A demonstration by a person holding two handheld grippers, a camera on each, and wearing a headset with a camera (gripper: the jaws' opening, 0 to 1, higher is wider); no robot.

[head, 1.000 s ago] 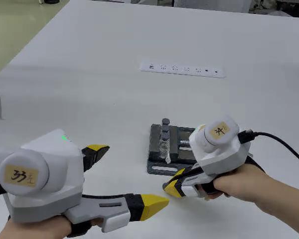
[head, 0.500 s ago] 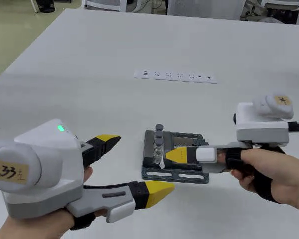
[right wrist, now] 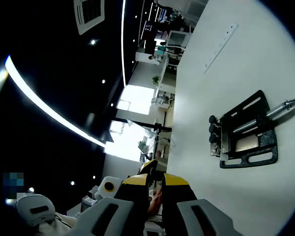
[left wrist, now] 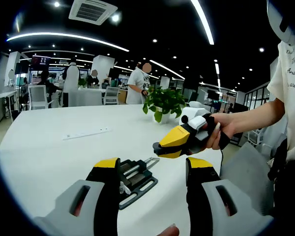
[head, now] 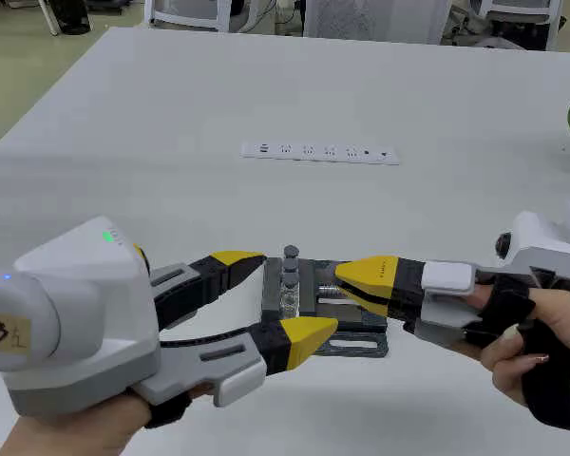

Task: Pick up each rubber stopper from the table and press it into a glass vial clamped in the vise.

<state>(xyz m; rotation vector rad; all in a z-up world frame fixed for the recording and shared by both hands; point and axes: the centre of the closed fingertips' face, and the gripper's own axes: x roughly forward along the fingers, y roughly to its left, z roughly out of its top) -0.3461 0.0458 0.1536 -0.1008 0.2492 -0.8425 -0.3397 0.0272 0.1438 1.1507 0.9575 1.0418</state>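
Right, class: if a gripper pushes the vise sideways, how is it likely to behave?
The vise looks like dark metal with a wide flat base: probably heavy for its size, unlikely to tip. No bolts show in its base slots, so a firm push might slide it across the smooth table.

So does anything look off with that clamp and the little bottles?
Nothing stands out. The vials stand upright in a row in the vise, dark stoppers on top, and the vise sits flat on the table. No spill or breakage shows. The power strip lies flat behind.
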